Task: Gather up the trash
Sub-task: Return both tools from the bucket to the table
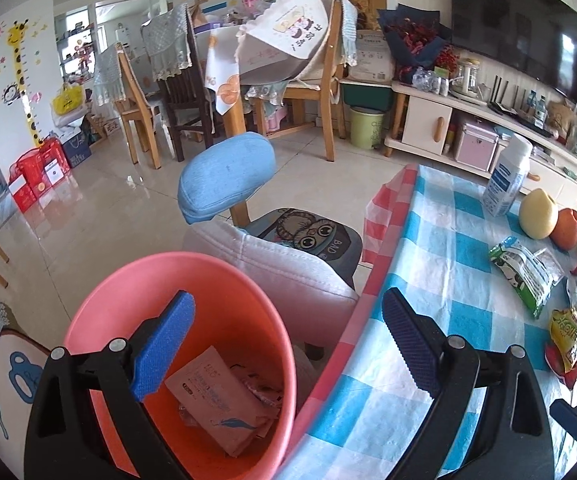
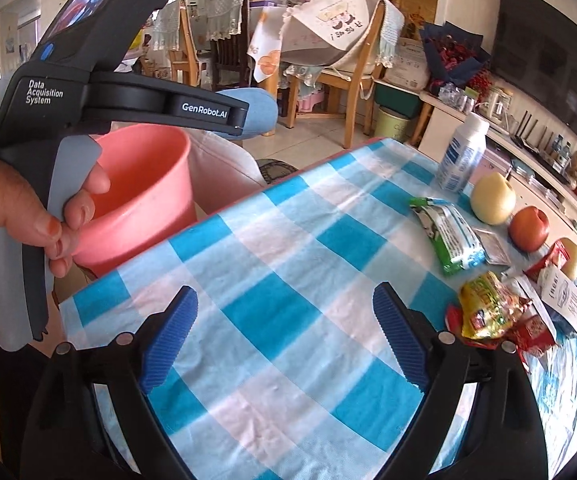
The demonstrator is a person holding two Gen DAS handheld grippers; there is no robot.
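Note:
A pink bin (image 1: 192,280) stands beside the table's left edge and holds a tan packet (image 1: 216,404) and other scraps. My left gripper (image 1: 288,344) is open and empty, one finger over the bin, the other over the checked tablecloth (image 1: 440,248). My right gripper (image 2: 284,340) is open and empty above the cloth (image 2: 288,280). On the table to the right lie a green-white wrapper (image 2: 448,236), a yellow wrapper (image 2: 484,308), red wrappers (image 2: 528,332) and a white packet (image 2: 568,300). The left gripper's handle (image 2: 88,92) shows above the bin (image 2: 144,184).
A white bottle (image 2: 462,152), a pear (image 2: 492,198), an apple (image 2: 528,228) and more fruit stand at the table's far right. A blue-backed chair (image 1: 228,176) with a pale garment sits behind the bin. Dining chairs and a TV cabinet lie beyond.

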